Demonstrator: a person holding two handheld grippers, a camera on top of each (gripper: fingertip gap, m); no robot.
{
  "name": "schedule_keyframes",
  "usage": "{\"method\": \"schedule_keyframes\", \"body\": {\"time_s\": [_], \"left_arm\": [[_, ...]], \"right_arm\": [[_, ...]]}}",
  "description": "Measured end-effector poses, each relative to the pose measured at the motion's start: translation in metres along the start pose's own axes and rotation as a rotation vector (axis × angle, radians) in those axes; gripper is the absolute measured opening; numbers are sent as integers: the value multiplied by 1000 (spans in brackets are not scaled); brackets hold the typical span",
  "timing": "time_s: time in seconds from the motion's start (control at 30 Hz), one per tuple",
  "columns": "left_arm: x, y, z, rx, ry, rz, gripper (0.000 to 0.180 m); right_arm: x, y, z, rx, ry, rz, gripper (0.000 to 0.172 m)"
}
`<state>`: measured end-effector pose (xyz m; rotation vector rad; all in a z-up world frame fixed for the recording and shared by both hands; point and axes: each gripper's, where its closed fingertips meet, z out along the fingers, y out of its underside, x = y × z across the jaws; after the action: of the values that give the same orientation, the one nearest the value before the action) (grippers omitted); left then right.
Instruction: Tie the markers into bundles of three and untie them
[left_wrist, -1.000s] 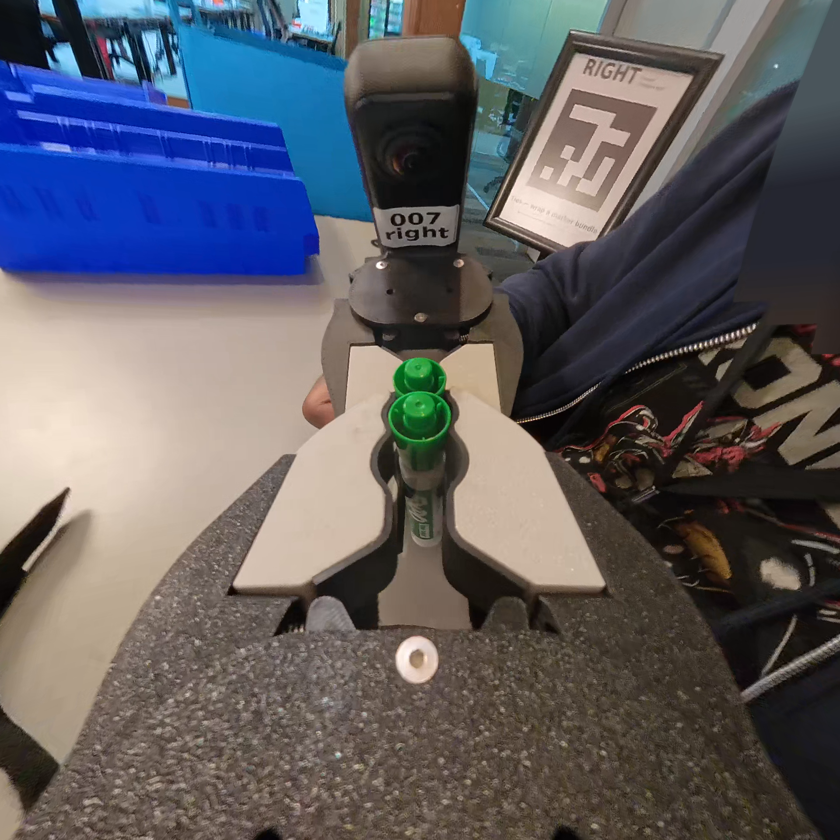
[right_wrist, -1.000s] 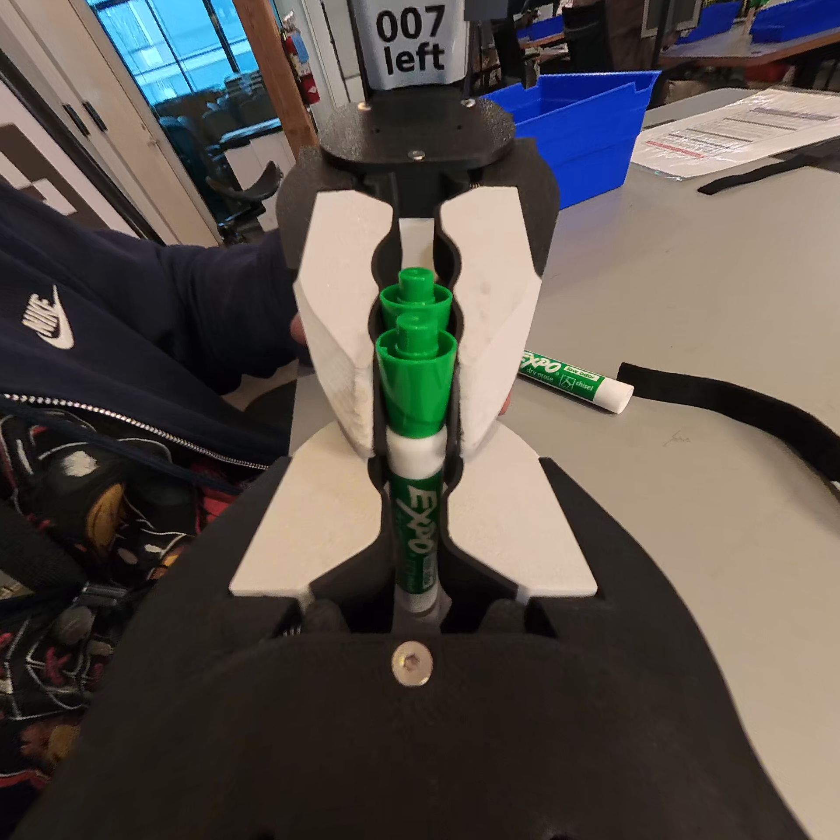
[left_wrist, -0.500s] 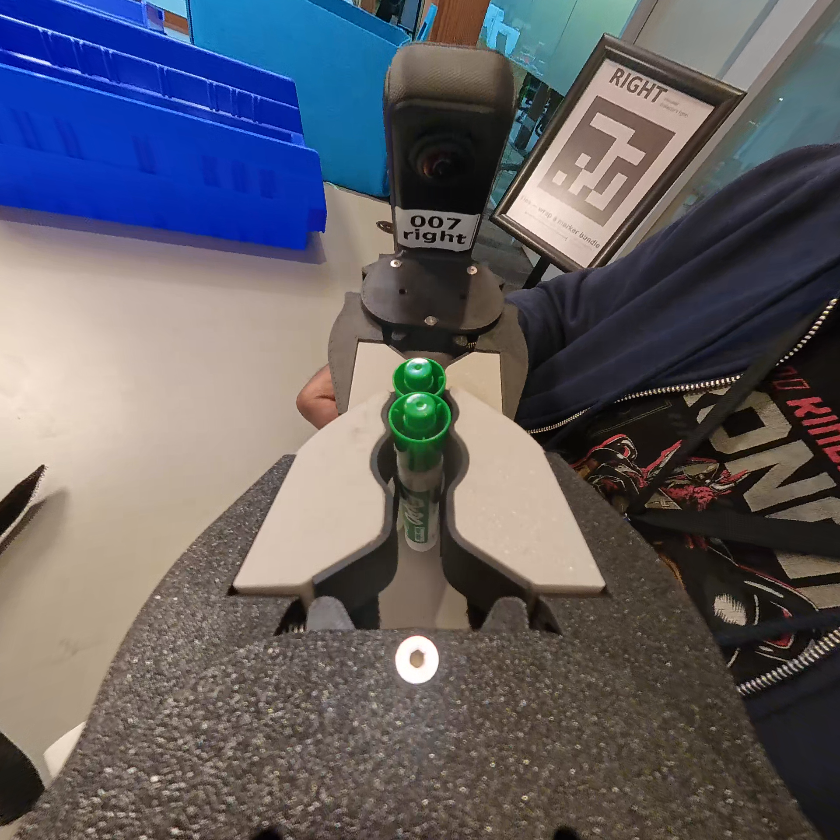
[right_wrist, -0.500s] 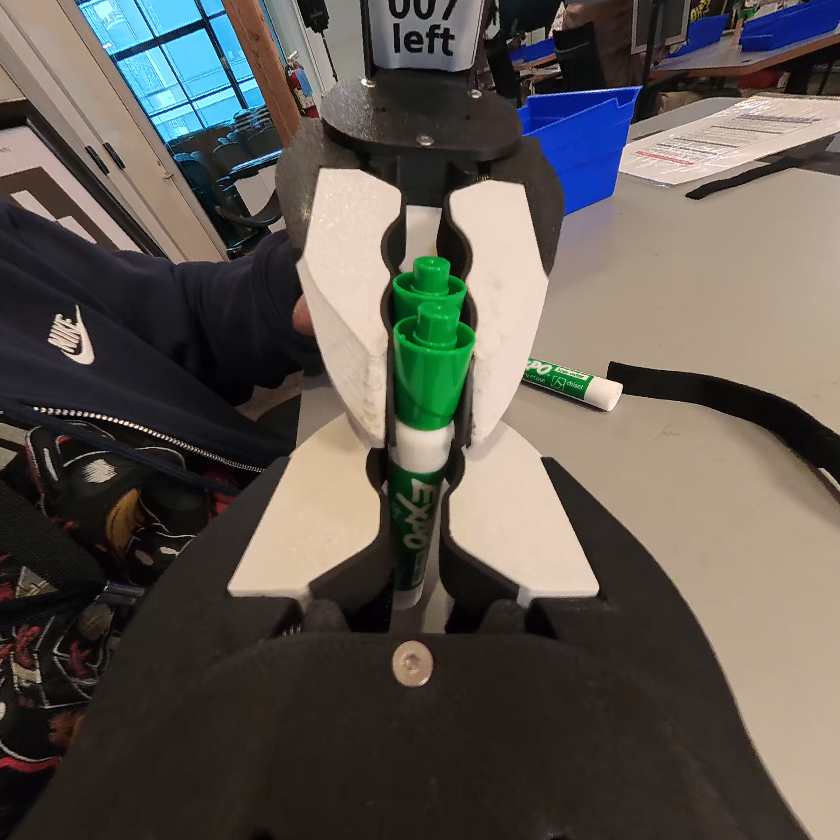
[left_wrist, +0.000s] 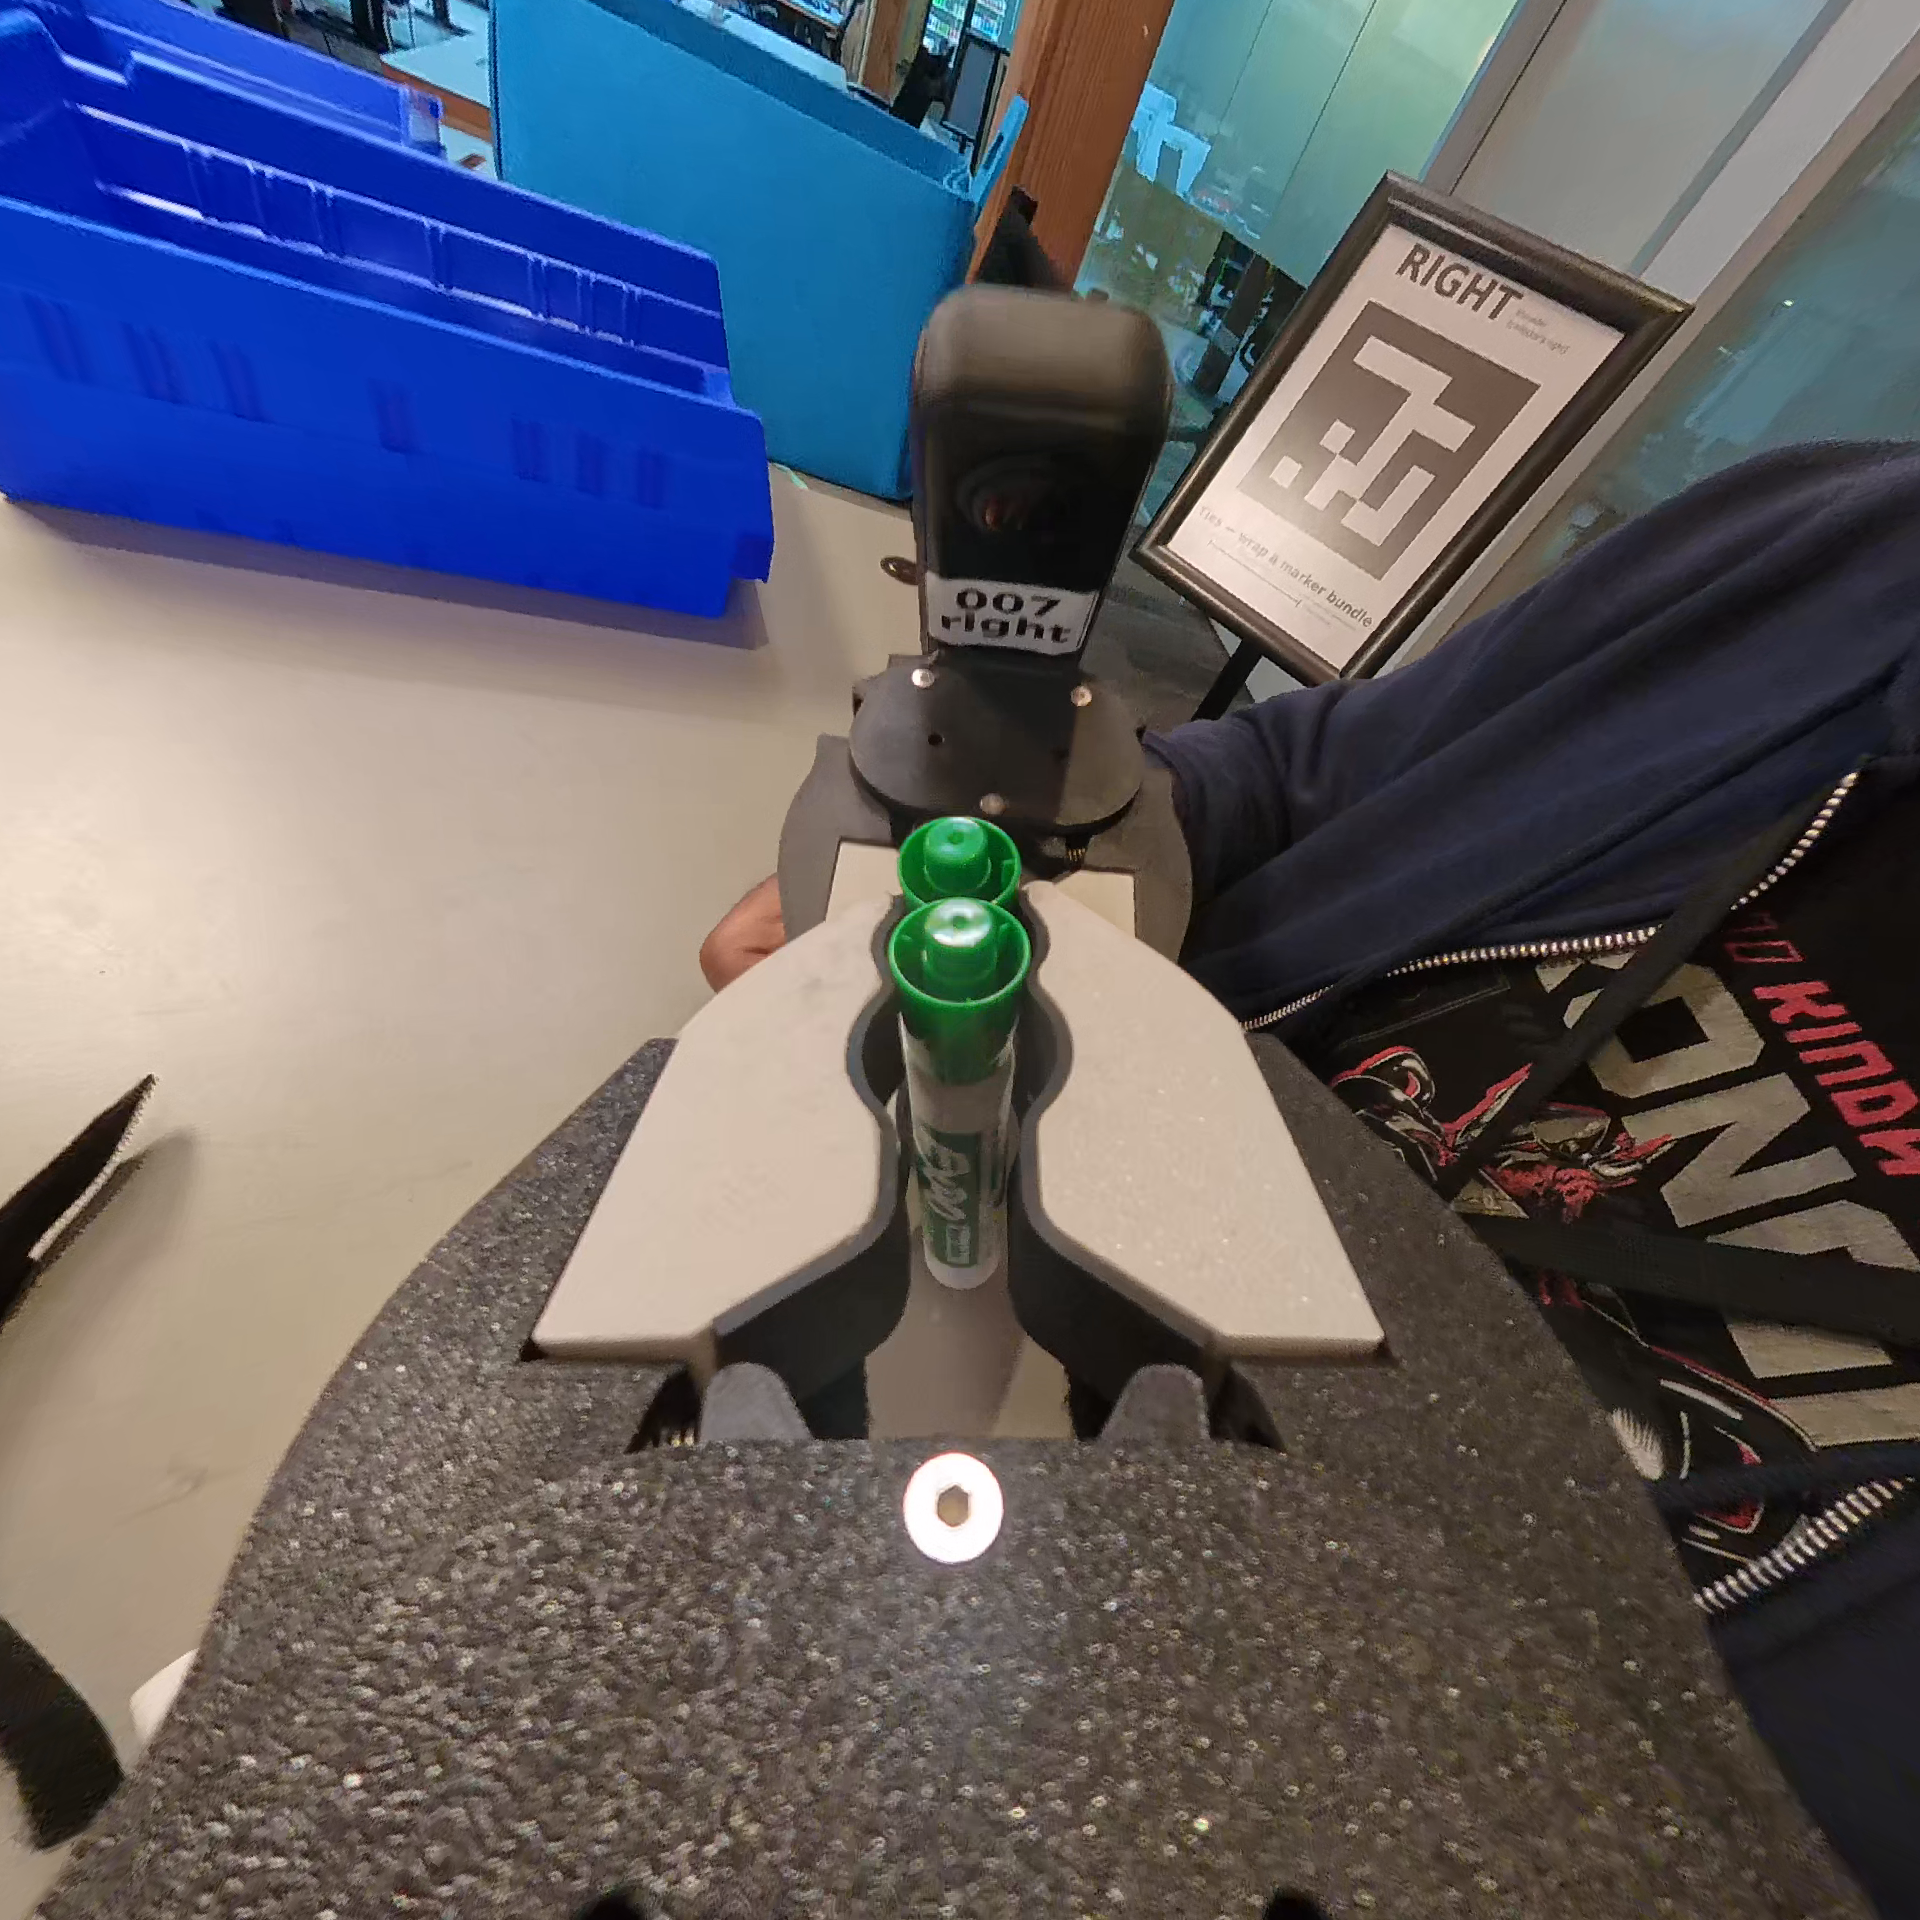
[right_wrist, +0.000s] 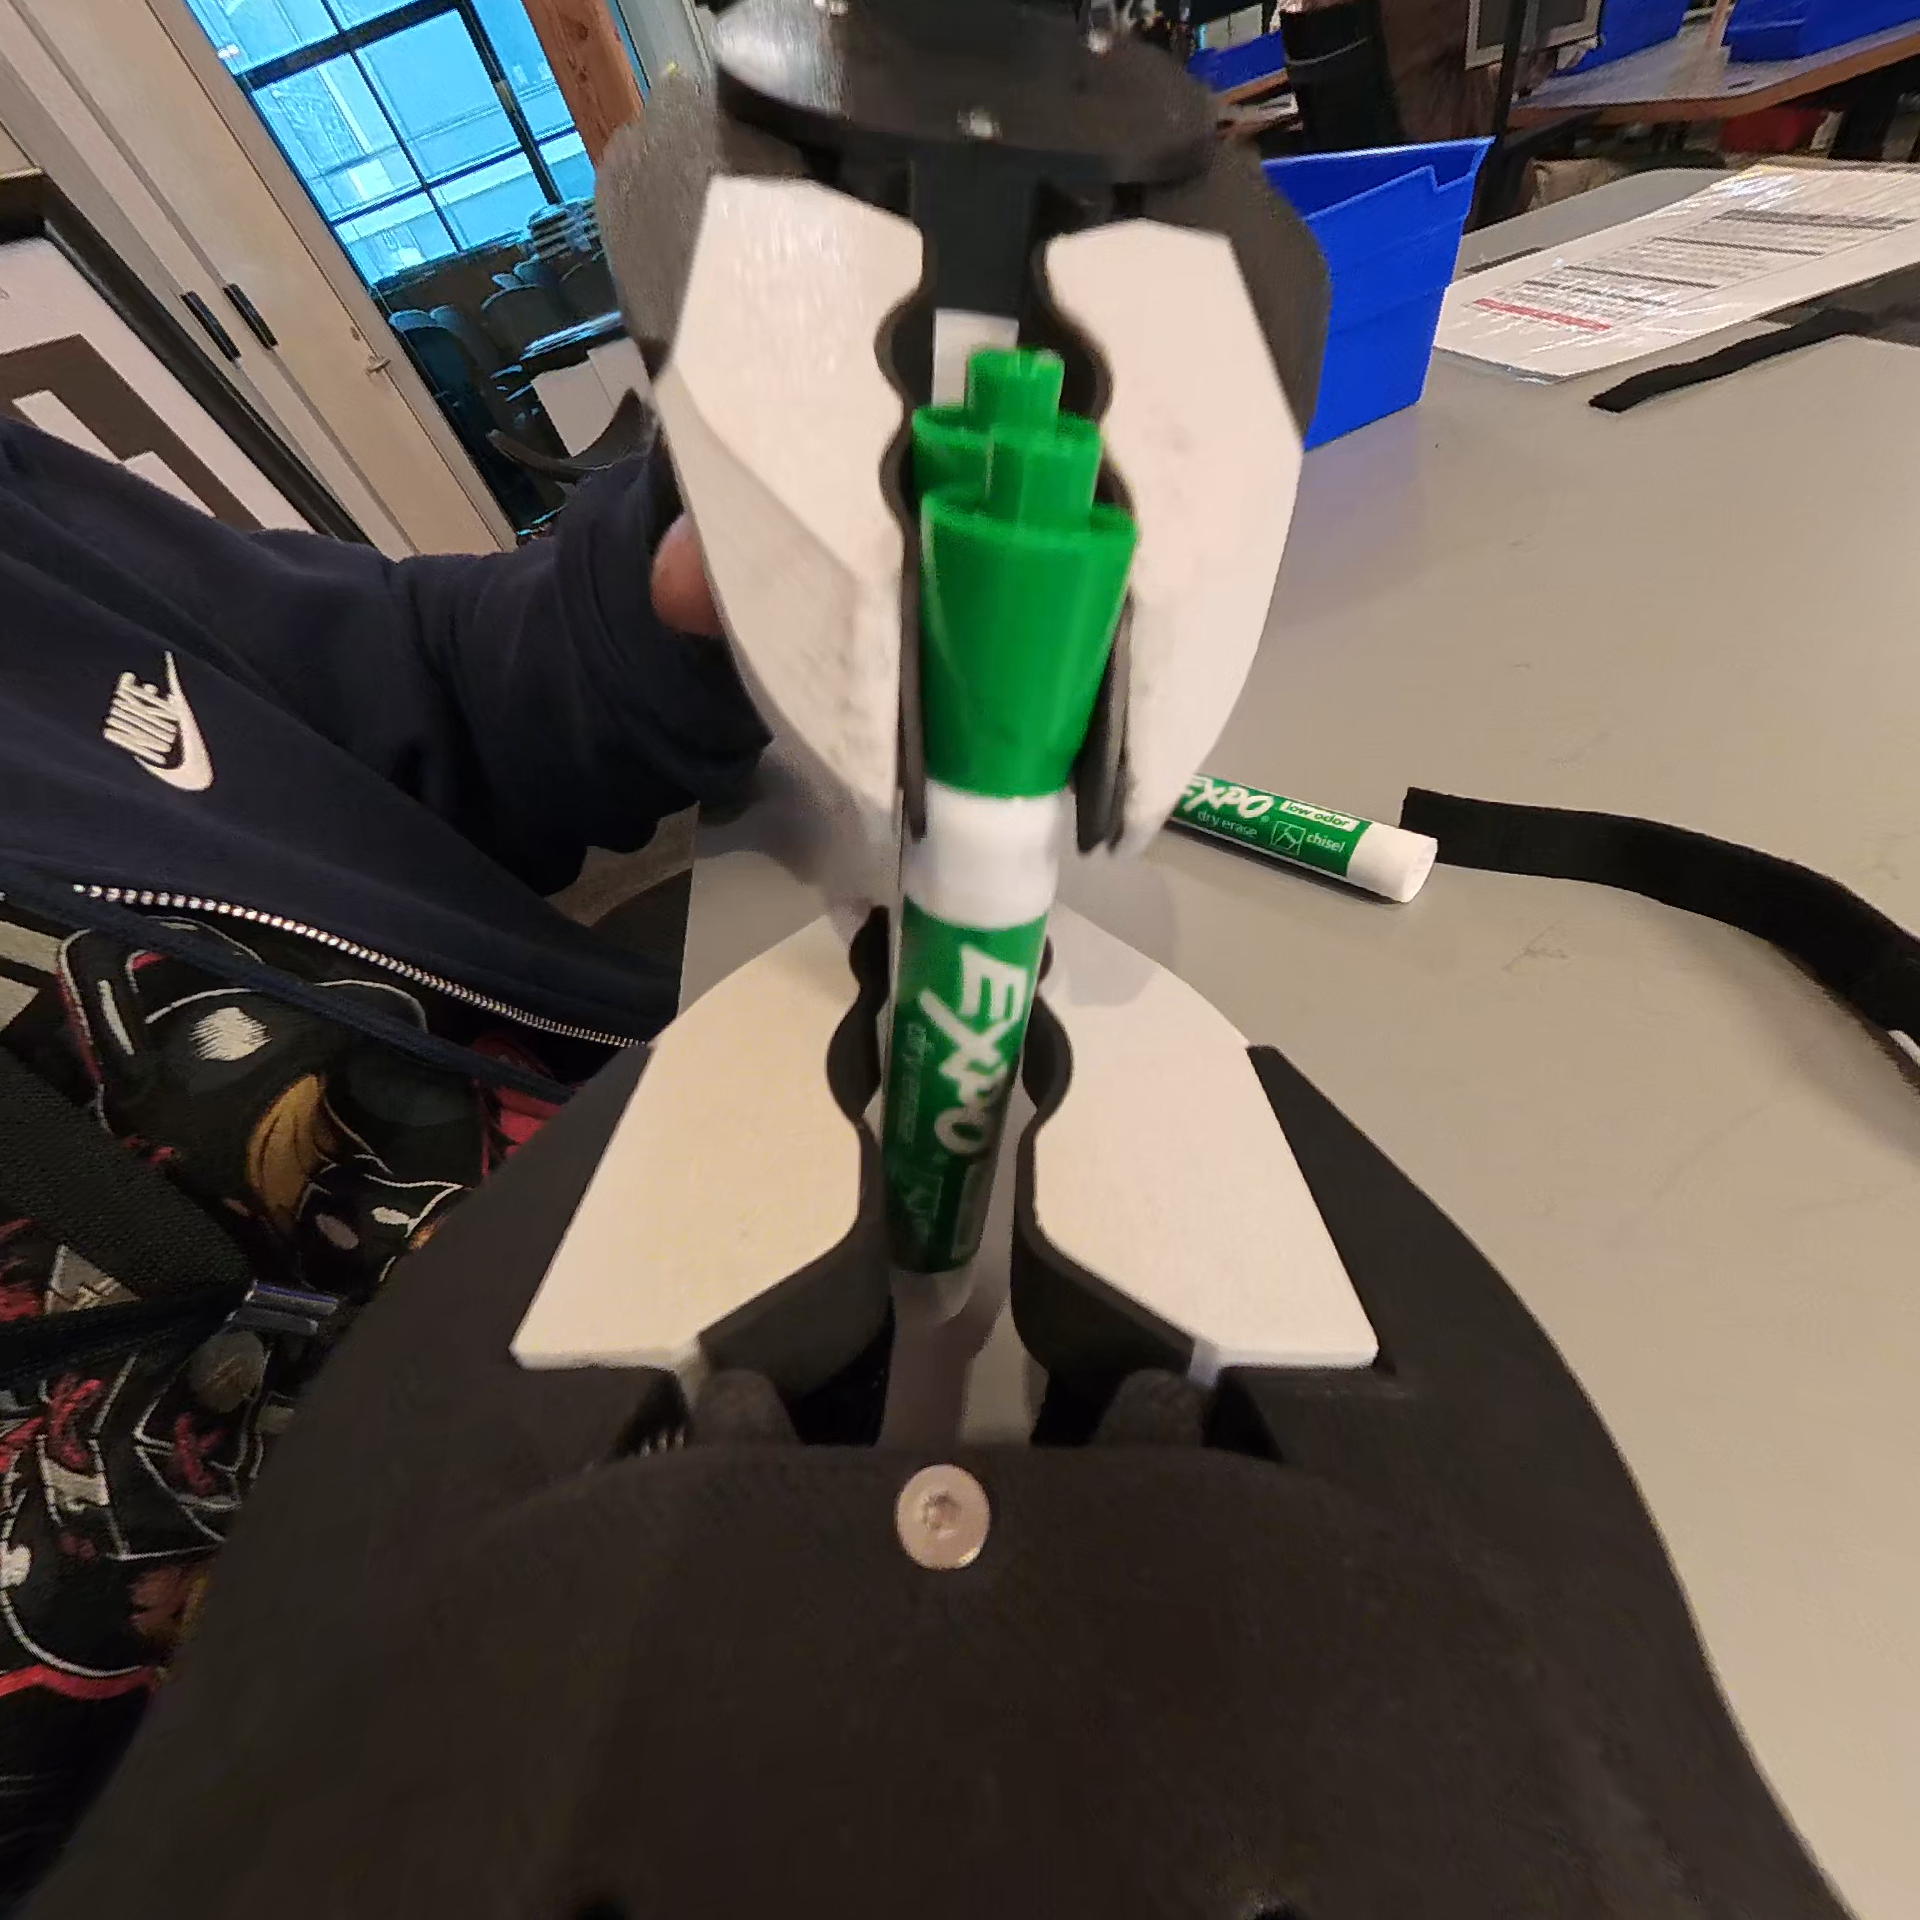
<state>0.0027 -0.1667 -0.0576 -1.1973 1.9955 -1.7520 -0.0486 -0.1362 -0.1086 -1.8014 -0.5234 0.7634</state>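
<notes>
Two green markers (right_wrist: 997, 644) lie stacked one on the other, caps toward my left gripper (right_wrist: 997, 831). It is shut on both green caps (left_wrist: 958, 961), one above the other at its fingertips. The top marker's body (right_wrist: 945, 1091) lies between the fingers of my right gripper (right_wrist: 966, 935), which stand slightly apart from it, so that gripper is open. The two grippers face each other above the table. A third green marker (right_wrist: 1299, 836) lies on the table to the right, beside a black strap (right_wrist: 1662, 883).
Blue bins stand at the back of the grey table (left_wrist: 364, 416) (right_wrist: 1382, 270). A framed sign (left_wrist: 1392, 436) stands behind the right gripper. A paper sheet (right_wrist: 1683, 260) lies far right. A person's dark sleeve (right_wrist: 468, 675) and jacket are close by. Another strap end (left_wrist: 62, 1174) lies left. One gripper's finger ends stand about 7 cm off the other's. The black strap (right_wrist: 1662, 883) lies around 15 cm away from my right fingertips.
My right gripper's fingers have loosened and drawn back along the marker body, so more of the marker shows between the two grippers. My left gripper keeps its hold on the caps.
</notes>
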Motion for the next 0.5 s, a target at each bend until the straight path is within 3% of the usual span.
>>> {"method": "schedule_keyframes", "body": {"time_s": [0.5], "left_arm": [[16, -22, 17, -6, -22, 96, 18]], "right_arm": [[-9, -2, 5, 43, 4, -38, 33]]}}
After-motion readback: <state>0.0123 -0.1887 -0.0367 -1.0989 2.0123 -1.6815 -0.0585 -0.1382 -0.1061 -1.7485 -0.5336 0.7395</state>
